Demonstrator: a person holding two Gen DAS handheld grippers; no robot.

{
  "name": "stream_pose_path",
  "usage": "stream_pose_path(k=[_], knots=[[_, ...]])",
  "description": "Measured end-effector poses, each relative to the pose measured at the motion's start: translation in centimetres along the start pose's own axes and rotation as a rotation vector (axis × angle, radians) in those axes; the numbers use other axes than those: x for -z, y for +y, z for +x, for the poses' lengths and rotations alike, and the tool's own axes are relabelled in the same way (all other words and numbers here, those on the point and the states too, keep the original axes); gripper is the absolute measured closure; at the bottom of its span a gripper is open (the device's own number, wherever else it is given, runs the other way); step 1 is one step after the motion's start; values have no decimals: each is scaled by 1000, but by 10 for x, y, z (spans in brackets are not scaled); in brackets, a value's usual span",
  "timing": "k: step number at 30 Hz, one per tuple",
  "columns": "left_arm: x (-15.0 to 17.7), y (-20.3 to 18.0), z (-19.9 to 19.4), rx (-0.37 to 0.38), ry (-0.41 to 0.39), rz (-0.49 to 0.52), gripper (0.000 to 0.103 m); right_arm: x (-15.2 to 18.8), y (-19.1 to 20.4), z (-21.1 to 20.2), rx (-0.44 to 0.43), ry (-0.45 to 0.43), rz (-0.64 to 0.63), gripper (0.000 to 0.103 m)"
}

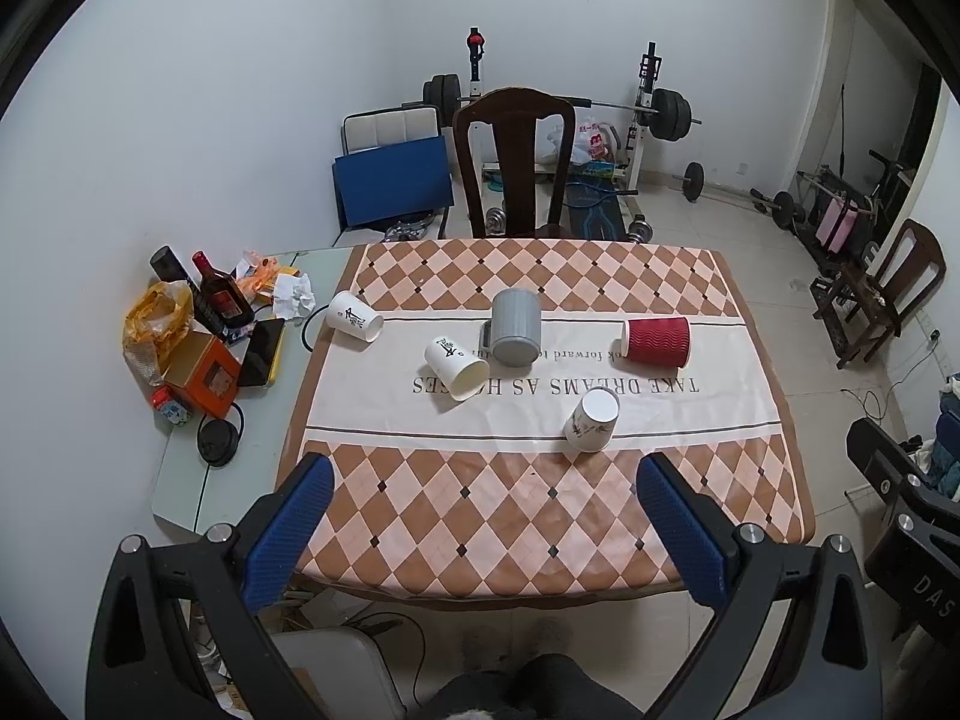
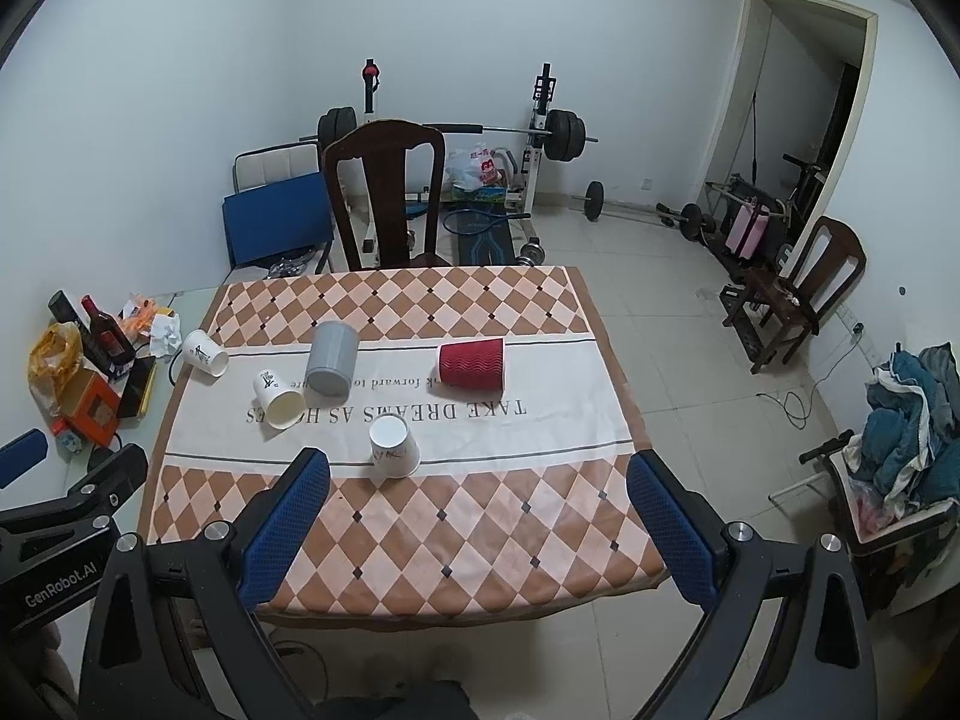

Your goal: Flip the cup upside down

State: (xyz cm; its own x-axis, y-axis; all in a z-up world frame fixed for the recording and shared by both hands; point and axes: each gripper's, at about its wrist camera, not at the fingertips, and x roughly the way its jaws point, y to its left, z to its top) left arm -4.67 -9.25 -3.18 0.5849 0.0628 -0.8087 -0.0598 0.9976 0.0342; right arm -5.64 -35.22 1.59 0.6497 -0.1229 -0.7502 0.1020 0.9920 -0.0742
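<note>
Both grippers hover above the near edge of the table (image 1: pixel 750 480), fingers spread wide and holding nothing. The left gripper (image 1: pixel 486 510) frames the checkered cloth (image 1: pixel 480 498) between its blue pads (image 1: pixel 288 534); the right gripper (image 2: pixel 477 504) does the same from a spot further right, with the left one's body visible at its lower left.

Five cups sit on the cloth's white band, all well ahead of the fingertips and touching none of them. Nearest is a white cup (image 1: pixel 592 420) standing mouth down, just beyond the gap between the left fingers and, in the right view, just past the right gripper's left fingertip. A red cup (image 1: pixel 655 342) lies on its side further back to the right. A grey mug (image 1: pixel 515 327) lies tipped at centre, with another white cup (image 1: pixel 456 367) lying beside it, mouth toward the camera. A third white cup (image 1: pixel 354 316) lies at the cloth's left edge.
</note>
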Motion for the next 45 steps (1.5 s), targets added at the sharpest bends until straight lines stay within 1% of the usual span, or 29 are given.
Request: stream_pose_path(k=[18,21,45], knots=[[-1,-3,0,2,-1,7,0,2,-2,5,-8,7,3,2],[-1,-3,0,0,-1,10,0,2,-2,6,-8,9,0,0],[0,-4,0,5,3,16,0,3,-2,8,-7,22,-4,0]])
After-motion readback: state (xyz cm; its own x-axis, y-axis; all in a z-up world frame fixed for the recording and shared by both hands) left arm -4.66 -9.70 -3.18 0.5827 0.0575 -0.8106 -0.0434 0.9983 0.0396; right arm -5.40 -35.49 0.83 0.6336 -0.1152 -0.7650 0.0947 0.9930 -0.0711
